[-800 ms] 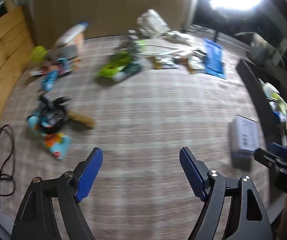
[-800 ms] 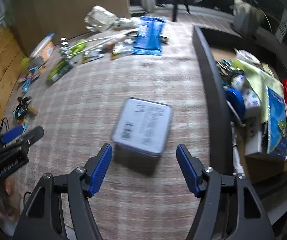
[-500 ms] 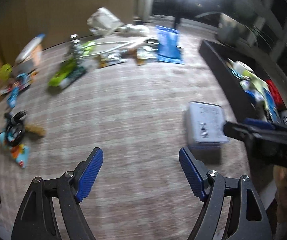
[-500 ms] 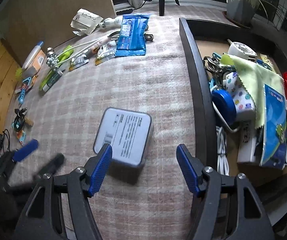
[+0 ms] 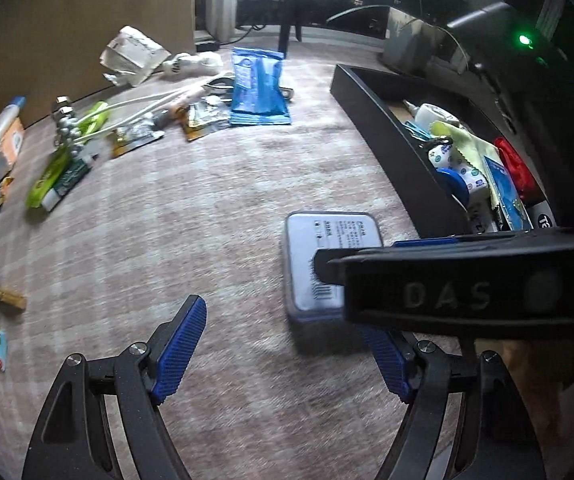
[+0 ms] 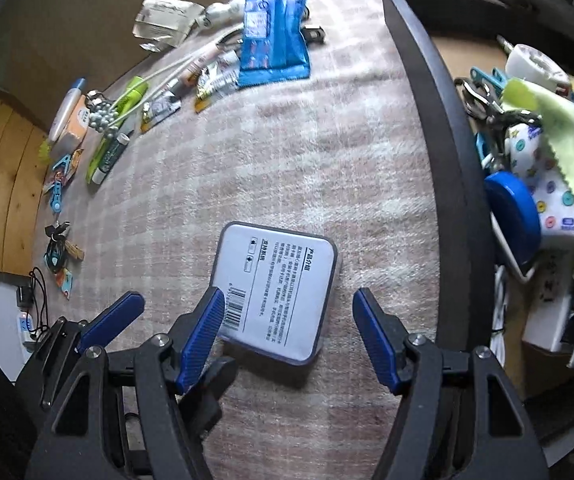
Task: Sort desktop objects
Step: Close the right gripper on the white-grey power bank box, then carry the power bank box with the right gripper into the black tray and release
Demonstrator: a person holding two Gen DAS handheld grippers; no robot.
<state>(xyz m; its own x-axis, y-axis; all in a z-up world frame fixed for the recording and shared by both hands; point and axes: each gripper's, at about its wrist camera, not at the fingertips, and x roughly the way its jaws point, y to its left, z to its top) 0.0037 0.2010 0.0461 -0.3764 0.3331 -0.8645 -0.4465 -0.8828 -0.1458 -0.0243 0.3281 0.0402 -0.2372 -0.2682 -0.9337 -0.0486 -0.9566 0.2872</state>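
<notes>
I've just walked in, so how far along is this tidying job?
Partly done. The black tray already holds many things. In hand: nothing yet, but the open right tool hovers over the grey tin. The left tool is open and empty. Left: the blue packet and other small clutter along the far edge.

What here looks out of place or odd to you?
The flat grey box lies alone, askew, label side up, in the middle of the checked cloth, apart from the clutter along the far edge. The crumpled paper bag looks creased. Nothing seems spilled or broken.
</notes>
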